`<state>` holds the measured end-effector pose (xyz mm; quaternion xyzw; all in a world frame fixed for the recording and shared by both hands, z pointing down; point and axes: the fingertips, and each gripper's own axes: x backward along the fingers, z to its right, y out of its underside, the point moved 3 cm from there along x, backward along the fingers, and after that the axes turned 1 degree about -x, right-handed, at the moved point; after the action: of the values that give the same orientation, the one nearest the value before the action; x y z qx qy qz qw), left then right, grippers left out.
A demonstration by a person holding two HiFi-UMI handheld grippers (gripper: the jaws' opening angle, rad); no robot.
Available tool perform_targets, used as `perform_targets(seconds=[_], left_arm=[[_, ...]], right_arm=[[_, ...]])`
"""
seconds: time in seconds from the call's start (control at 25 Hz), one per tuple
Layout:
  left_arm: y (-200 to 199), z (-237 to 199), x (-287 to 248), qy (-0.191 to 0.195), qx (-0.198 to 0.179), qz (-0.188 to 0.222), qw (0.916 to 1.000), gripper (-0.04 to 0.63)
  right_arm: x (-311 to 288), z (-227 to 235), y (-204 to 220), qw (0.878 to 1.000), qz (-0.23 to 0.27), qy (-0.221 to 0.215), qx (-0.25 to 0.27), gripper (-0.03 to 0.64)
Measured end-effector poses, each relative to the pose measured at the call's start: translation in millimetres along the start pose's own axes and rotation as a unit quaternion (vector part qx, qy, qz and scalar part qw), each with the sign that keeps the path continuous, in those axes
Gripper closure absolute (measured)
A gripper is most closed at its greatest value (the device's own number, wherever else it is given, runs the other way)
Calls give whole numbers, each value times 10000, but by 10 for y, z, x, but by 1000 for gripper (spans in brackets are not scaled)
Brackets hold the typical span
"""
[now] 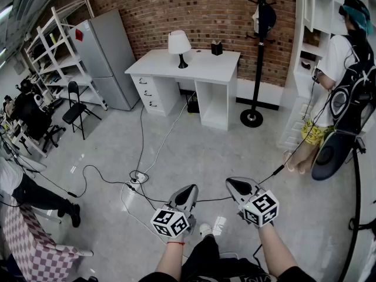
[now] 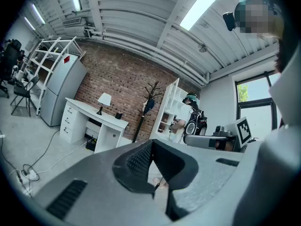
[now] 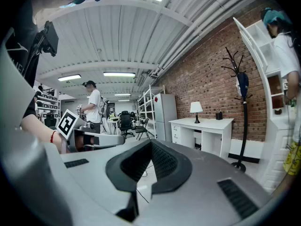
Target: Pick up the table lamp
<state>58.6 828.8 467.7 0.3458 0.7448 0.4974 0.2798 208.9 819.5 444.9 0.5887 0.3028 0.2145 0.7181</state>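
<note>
The table lamp (image 1: 179,47), with a white shade on a dark stem, stands on a white desk (image 1: 202,68) against the brick wall, far across the floor from me. My left gripper (image 1: 188,194) and right gripper (image 1: 236,185) are held side by side low in the head view, both pointing toward the desk. Each is shut with nothing between its jaws. In the left gripper view the lamp (image 2: 104,100) is small and distant beyond the left gripper (image 2: 152,144). In the right gripper view the lamp (image 3: 196,108) sits on the desk (image 3: 207,123), past the right gripper (image 3: 151,143).
Cables and a power strip (image 1: 137,178) lie on the floor between me and the desk. A grey fridge (image 1: 109,56) stands left of the desk, a black coat stand (image 1: 259,51) right of it. A person (image 1: 345,75) stands by white shelves at right. A small black box (image 1: 217,47) is on the desk.
</note>
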Motion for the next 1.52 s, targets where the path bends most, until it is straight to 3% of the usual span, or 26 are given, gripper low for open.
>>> perform_targets(seconds=[0.4,0.72,1.04,1.24,1.52], left_arm=[[-363,-773,-645,4,-33,12,10000,589],[-712,-1570,-968,-16,-100,133,9999,589],[-933,-1895,-1353,168,-175,157,9996,589],[-922,-2097,-1539,18,-54,148,9999,589],[-1044,-2423,-2066,-292,-74,120,9995,589]], right_arm=[[-906,645,-208,9999,-80,18,73,615],[-1679,865,-288,9999,-64,10,-132,615],[-2164,984,-388,9999,-56,42,-140,614],[-2390,1274,-280,9992,-254,123,-283,614],[-2845,1774,-408,9997,-204,-143,-70,614]])
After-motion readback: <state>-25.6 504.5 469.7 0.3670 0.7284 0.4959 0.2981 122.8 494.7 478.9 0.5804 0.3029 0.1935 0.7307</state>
